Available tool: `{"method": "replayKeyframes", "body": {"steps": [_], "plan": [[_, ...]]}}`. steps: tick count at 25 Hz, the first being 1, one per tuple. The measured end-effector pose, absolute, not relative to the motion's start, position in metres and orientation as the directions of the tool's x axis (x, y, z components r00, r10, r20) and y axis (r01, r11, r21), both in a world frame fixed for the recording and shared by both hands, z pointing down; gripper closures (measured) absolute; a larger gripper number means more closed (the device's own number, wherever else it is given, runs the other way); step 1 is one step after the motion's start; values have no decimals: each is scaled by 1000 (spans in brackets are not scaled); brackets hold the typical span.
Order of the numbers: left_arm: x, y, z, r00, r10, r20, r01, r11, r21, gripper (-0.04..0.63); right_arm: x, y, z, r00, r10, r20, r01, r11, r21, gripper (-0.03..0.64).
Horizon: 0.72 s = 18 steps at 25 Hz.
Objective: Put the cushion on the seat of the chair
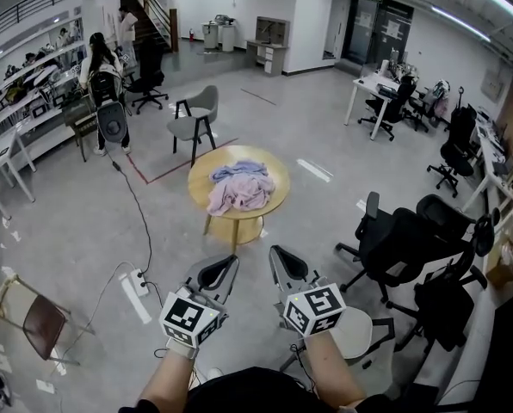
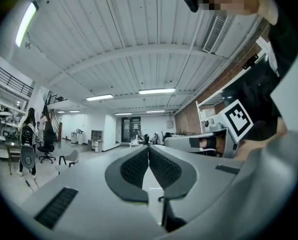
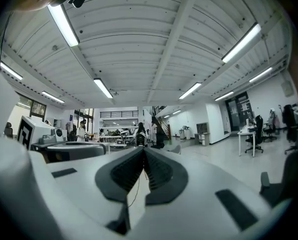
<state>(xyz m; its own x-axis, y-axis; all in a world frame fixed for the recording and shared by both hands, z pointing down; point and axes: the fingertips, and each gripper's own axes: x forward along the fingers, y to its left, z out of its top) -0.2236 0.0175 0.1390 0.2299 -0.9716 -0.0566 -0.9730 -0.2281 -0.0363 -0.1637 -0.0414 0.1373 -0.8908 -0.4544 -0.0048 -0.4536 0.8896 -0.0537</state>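
Observation:
My left gripper (image 1: 226,265) and right gripper (image 1: 278,255) are held side by side low in the head view, both pointing level across the room. Each is shut with nothing between its jaws; in the left gripper view (image 2: 148,147) and the right gripper view (image 3: 143,148) the ribbed pads meet at the tips. A grey chair (image 1: 194,119) with dark legs stands beyond the round table; it also shows small in the left gripper view (image 2: 70,158). I cannot make out a cushion in any view.
A round wooden table (image 1: 278,198) ahead carries a heap of pink and blue cloth (image 1: 239,188). Black office chairs (image 1: 403,243) crowd the right. A white round seat (image 1: 357,331) is beside my right arm. A small brown-seated chair (image 1: 43,323) and a power strip (image 1: 138,283) lie left. A person (image 1: 104,89) stands far left.

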Motion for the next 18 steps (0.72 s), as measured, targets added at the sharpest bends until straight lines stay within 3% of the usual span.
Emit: {"method": "replayKeyframes", "body": {"steps": [18], "plan": [[-235, 30, 135, 176, -980, -91, -984, -174, -28, 583, -162, -39, 136, -892, -451, -9, -449, 890, -76, 609]]}}
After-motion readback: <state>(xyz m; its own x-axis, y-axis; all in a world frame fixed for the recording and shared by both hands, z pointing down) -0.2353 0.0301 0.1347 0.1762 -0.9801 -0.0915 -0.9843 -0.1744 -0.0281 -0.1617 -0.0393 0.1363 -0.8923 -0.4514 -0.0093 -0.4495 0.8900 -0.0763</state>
